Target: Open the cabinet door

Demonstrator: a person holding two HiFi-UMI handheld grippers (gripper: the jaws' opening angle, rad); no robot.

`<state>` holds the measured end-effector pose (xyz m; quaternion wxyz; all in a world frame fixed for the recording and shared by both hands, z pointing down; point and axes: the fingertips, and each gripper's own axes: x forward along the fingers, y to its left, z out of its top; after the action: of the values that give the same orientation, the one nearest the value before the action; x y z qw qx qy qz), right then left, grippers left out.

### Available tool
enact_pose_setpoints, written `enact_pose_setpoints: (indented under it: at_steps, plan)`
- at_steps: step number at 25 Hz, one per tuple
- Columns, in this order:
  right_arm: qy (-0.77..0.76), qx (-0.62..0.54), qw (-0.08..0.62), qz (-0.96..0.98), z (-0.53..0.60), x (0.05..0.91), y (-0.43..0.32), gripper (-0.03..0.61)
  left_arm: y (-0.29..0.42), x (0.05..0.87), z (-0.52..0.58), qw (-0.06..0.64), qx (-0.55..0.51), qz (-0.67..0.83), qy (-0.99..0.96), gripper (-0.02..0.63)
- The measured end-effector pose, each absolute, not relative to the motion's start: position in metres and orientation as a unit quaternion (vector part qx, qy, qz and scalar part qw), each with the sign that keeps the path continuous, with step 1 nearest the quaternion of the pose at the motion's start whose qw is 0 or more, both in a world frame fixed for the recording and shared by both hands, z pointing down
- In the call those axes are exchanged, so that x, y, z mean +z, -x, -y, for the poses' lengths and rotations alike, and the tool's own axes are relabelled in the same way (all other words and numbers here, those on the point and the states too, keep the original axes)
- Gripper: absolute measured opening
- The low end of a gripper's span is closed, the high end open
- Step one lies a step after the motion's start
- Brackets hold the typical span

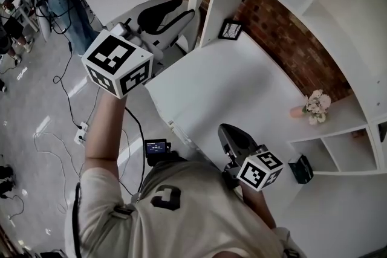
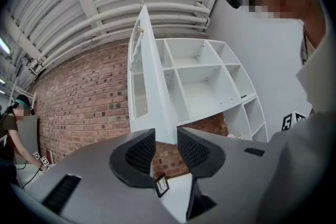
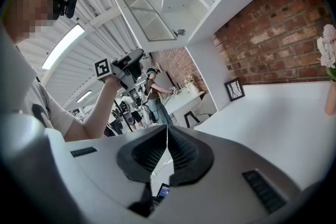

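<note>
The cabinet door (image 2: 149, 86) is shown already swung out from the white cabinet (image 2: 205, 81), which is mounted above the counter (image 1: 230, 93) against a brick wall (image 2: 79, 97). In the left gripper view the door is seen nearly edge-on, its lower corner lined up with the gap of the left tongs (image 2: 166, 140). These tongs are held partly apart with nothing pressed between the pads; in the right gripper view they are seen raised below the door and apart from it. The right tongs (image 3: 167, 138) are held low over the counter with their jaws brought together on nothing.

The door is judged to be a stiff, fairly light painted panel that is carried by its hinges and can be swung with little force. Its smooth paint is likely to be slippery under the pads. A slatted insert (image 3: 147, 18) is set into its face and is probably thinner than the frame, so it is best left untouched. Hold is best taken across the thickness of the free edge near the lower corner, far from the hinges. Small fittings are visible at the door's rim; whether they are knobs or hinges cannot be told.
</note>
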<state>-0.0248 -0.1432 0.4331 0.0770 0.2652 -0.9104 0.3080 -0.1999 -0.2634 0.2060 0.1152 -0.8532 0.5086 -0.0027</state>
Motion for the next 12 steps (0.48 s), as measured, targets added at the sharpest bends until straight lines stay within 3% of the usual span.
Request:
enact_pose_setpoints:
  at_steps: [8,12]
  plan:
    - [-0.25,0.312,0.088,0.913,0.142,0.436,0.038,0.028,0.228,0.208,0.26,0.112,0.009,-0.528,0.842,0.084]
    - [-0.249,0.317,0.088,0.911,0.142,0.439,0.041,0.028,0.241,0.209,0.26,0.11,0.009,-0.528,0.842,0.084]
